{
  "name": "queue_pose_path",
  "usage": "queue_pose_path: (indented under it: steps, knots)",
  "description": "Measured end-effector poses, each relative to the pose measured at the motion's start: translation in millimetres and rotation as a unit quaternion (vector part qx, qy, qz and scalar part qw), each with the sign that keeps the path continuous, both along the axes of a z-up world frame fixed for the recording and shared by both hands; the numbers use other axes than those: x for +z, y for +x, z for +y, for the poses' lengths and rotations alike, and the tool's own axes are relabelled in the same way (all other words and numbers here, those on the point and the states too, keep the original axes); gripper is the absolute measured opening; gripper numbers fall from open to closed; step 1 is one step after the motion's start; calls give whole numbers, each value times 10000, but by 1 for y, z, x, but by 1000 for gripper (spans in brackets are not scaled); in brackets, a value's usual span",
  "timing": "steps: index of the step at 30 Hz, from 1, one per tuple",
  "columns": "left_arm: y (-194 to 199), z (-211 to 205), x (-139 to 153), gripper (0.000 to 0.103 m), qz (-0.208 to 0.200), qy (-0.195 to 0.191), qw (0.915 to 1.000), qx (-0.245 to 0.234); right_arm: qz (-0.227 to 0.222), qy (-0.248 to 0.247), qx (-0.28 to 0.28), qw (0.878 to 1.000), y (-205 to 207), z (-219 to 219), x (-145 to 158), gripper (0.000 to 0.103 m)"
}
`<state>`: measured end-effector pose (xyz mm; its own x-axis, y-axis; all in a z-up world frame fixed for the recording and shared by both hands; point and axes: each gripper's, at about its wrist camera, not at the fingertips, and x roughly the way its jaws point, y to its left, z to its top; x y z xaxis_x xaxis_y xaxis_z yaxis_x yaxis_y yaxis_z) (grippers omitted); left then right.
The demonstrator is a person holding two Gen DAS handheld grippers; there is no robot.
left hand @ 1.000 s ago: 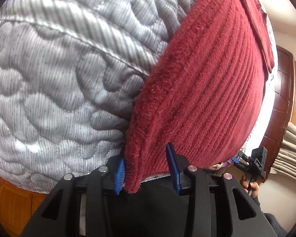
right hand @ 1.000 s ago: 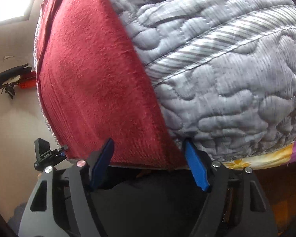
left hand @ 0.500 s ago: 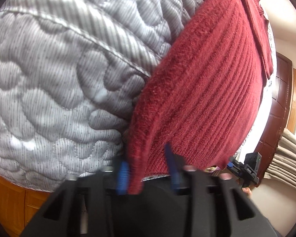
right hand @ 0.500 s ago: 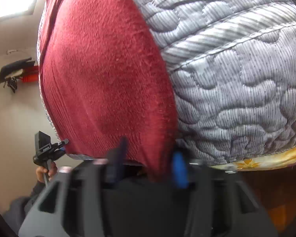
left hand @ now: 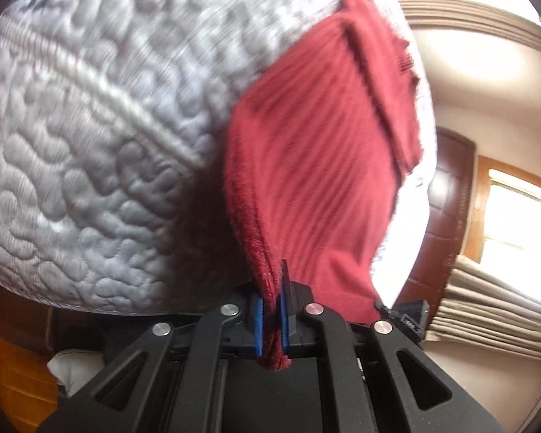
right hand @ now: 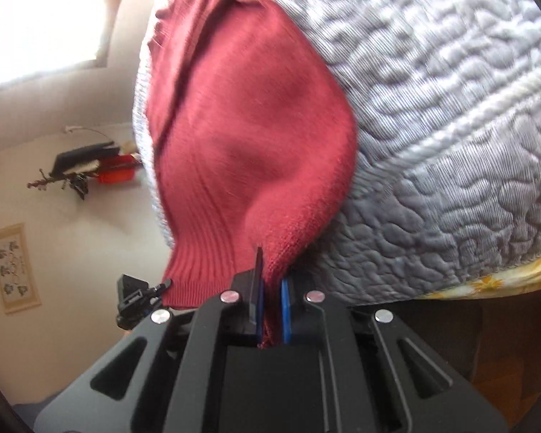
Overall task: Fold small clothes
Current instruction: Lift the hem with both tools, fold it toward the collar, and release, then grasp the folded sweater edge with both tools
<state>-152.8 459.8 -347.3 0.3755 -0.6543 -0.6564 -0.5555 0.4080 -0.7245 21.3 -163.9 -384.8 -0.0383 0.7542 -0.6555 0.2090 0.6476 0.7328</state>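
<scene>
A dark red knitted garment [left hand: 328, 151] lies on a grey quilted mattress [left hand: 90, 126], its near hem lifted off the surface. My left gripper [left hand: 271, 306] is shut on the garment's left near corner, cloth pinched between the blue pads [left hand: 258, 324]. In the right wrist view the same red garment [right hand: 241, 137] hangs from my right gripper [right hand: 270, 299], which is shut on its right near corner beside the ribbed hem. The mattress [right hand: 451, 108] fills the right side of that view. Each view shows the other gripper small at the hem's far end.
A brown door [left hand: 447, 209], a bright window [left hand: 515, 223] and beige curtains [left hand: 487, 306] stand right of the bed. A wall shelf with a red item [right hand: 90, 169] and a framed picture [right hand: 14, 267] hang on the left wall. A yellow floral sheet [right hand: 505, 281] shows under the mattress.
Both grippers went from open around the hem to shut on its corners. They have lifted the near edge off the mattress, so the cloth now hangs in a fold.
</scene>
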Motion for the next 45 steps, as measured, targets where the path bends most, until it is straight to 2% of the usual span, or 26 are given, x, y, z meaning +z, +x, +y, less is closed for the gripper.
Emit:
queue_pose_path:
  steps: [7,15,18,22,27,29,31,32,34,36,38,40,42,45]
  knots:
    - [45,19,44,6,-596,-280,9969,437,-294,383,-285,9984,60,2,41,6]
    - [137,51,49,6,-610,-643,9908,1024,-248,390,-498,9977,160,10,54,6]
    - [173,64,44,6,-548,-768,9882,1205,-148,345,-581,9976,192,6,52,6]
    - [215,74,28,6,-323,-738,9896,1193,24,213,-558,9982,230,14,38,6]
    - [250,86,-10,6,83,-728,9886,1312,431,22,-536,9976,266,24,0,7]
    - [254,89,-27,9,263,-755,9868,1406,750,19,-589,9954,277,24,-18,21]
    - [255,95,-41,19,423,-849,9827,1593,823,38,-796,9934,283,17,-24,38]
    - [255,98,-45,26,443,-928,9805,1672,779,83,-844,9933,286,15,-22,40]
    - [258,103,-46,33,352,-1007,9798,1694,689,195,-924,9931,292,7,-14,42]
    - [261,107,-35,41,209,-843,9830,1620,474,153,-827,9953,297,0,1,48]
    - [262,112,-18,56,15,-625,9867,1497,185,1,-619,9979,299,-6,18,55]
    - [261,114,0,61,-177,-302,9911,1286,-248,-386,-216,9987,298,-6,38,55]
    - [261,112,20,66,-308,330,9954,848,-752,-826,338,9932,295,6,54,55]
    - [263,101,39,70,-389,1386,9895,99,-1461,-1509,1246,9697,282,41,65,55]
